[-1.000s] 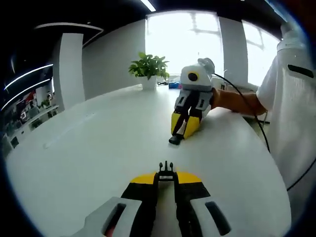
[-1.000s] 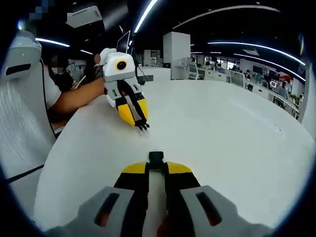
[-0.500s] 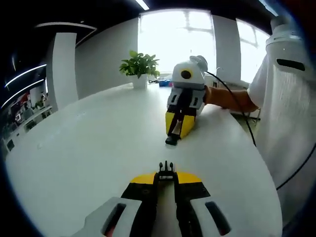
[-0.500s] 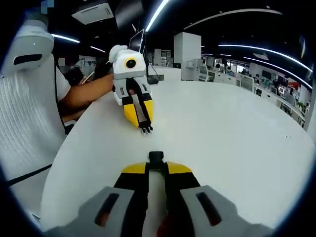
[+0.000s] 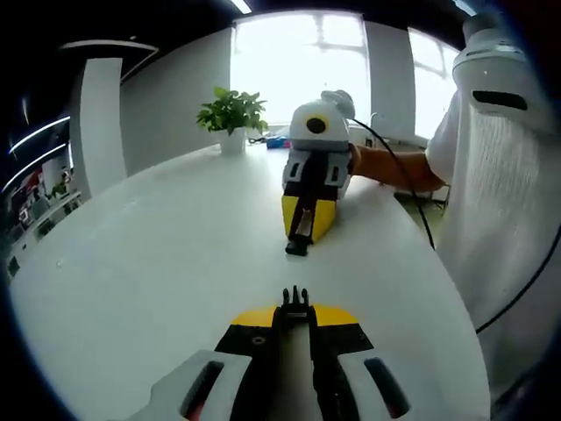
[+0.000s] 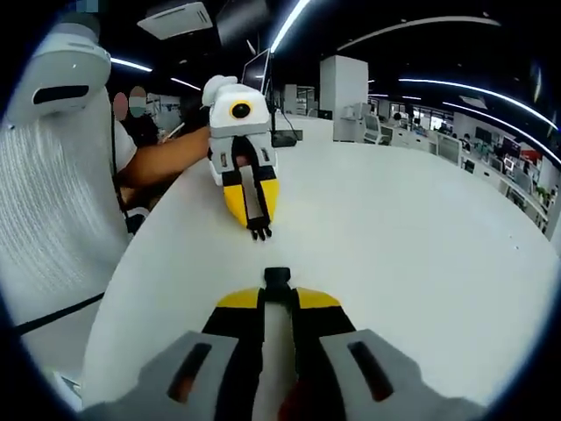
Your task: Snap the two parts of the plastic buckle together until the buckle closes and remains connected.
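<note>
My left gripper (image 5: 295, 317) is shut on the pronged buckle part (image 5: 295, 303), whose black prongs stick out past the yellow jaw tips. My right gripper (image 6: 277, 298) is shut on the socket buckle part (image 6: 277, 281), a black block at its tips. In the left gripper view the right gripper (image 5: 300, 237) faces me across the white table (image 5: 158, 263), the socket part (image 5: 296, 247) at its tip. In the right gripper view the left gripper (image 6: 257, 226) points back at me with the pronged part (image 6: 259, 233). The two parts are apart, roughly lined up.
A potted plant (image 5: 230, 118) stands at the table's far edge by bright windows. A person in a white shirt (image 5: 500, 193) stands at the right of the left gripper view, a black cable (image 5: 412, 215) trailing from the hand. Office desks (image 6: 438, 140) lie beyond the table.
The two grippers have swung to face each other more squarely and come a little closer. Both stay shut on their buckle parts.
</note>
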A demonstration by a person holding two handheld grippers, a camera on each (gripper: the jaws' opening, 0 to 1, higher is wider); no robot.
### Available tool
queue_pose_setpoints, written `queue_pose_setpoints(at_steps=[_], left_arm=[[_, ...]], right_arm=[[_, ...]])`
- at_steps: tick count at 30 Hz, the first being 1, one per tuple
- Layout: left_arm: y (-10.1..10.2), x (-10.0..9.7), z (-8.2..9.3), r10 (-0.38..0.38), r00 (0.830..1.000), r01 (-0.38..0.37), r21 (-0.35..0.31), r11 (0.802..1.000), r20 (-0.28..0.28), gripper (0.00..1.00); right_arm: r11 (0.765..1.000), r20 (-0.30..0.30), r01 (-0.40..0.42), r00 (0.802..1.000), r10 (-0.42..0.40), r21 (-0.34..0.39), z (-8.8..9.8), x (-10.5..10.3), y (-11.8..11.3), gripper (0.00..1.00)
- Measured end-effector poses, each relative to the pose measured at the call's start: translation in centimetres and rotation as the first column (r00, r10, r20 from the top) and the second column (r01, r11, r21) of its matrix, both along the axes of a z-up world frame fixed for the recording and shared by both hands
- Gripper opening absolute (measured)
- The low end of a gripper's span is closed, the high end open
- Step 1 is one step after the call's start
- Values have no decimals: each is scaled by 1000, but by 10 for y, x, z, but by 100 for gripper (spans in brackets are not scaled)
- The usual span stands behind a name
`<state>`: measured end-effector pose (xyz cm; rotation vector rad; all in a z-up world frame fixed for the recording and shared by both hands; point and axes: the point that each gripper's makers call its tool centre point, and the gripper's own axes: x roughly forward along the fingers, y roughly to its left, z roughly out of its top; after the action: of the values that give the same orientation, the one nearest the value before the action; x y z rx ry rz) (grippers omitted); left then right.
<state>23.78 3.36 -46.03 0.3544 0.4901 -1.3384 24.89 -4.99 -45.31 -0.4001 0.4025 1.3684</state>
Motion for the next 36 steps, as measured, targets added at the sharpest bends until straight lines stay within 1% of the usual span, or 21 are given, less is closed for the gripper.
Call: queue_pose_setpoints(at_steps=[5, 7, 14, 25, 29, 36], left_arm=[[0, -6, 0, -13, 1000, 13, 1, 1000, -4, 12], [-1, -9, 0, -25, 1000, 25, -11, 1000, -17, 12], [-2, -15, -1, -39, 999, 39, -16, 999, -17, 12], [-3, -27, -1, -70, 997, 70, -11, 997, -15, 12], [-4, -33, -2, -84, 996, 84, -16, 996, -15, 12], [-5, -36, -2, -91, 996, 91, -28, 996, -15, 12]], right_arm=[[1000, -10, -27, 1000, 27, -1, -1, -7, 0, 13], [999, -14, -34, 999, 34, -1, -1, -10, 1, 13], [998, -19, -63, 998, 63, -7, -1, -20, 4, 13], [996, -20, -90, 996, 89, -12, -2, -30, 6, 13], [996, -21, -93, 995, 93, -9, -3, -35, 8, 13], [995, -19, -97, 995, 97, -2, -2, -43, 11, 13]])
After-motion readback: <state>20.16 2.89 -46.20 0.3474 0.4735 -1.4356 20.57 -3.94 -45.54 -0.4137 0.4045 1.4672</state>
